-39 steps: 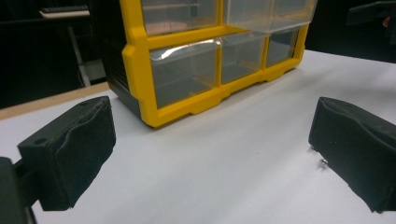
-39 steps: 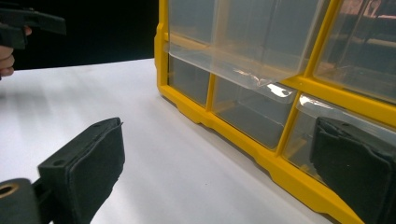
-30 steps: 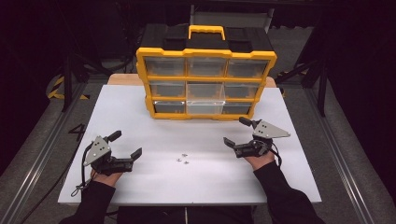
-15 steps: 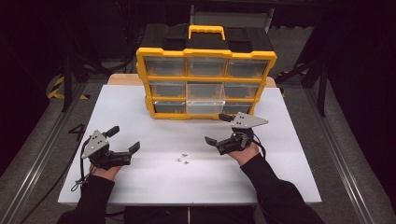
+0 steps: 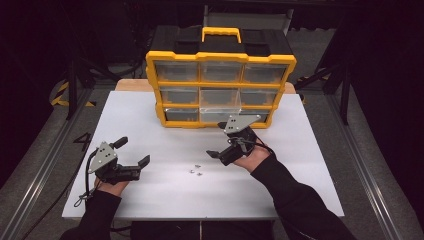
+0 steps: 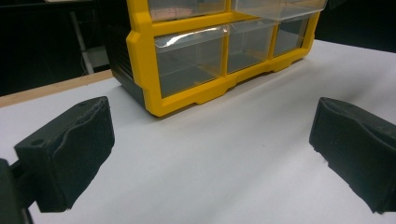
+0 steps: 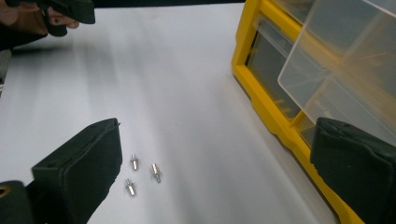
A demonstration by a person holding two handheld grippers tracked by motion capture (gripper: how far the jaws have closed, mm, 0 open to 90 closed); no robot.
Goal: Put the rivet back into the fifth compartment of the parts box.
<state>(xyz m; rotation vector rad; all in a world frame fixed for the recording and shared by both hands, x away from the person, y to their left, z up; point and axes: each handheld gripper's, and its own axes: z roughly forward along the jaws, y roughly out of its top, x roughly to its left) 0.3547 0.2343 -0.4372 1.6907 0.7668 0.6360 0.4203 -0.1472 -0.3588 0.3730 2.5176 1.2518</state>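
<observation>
The right claw [image 5: 219, 140] has its jaws wide apart and holds nothing; it hangs low over the white desk [image 5: 150, 200], turned toward the desk's middle. In the right gripper view three small metal studs [image 7: 139, 175] lie loose on the desk just beside its left jaw, close together but apart from each other; in the high view they sit near the desk's middle, between the two claws and nearer the right one. Behind the right claw stands the yellow organizer [image 5: 220, 89] with clear drawers, and one clear drawer [image 7: 345, 60] juts out of its front above the claw's right jaw. The left claw [image 5: 132, 152] is also spread wide and empty, low over the desk's left part, well apart from the studs, pointing toward the organizer's near left corner
</observation>
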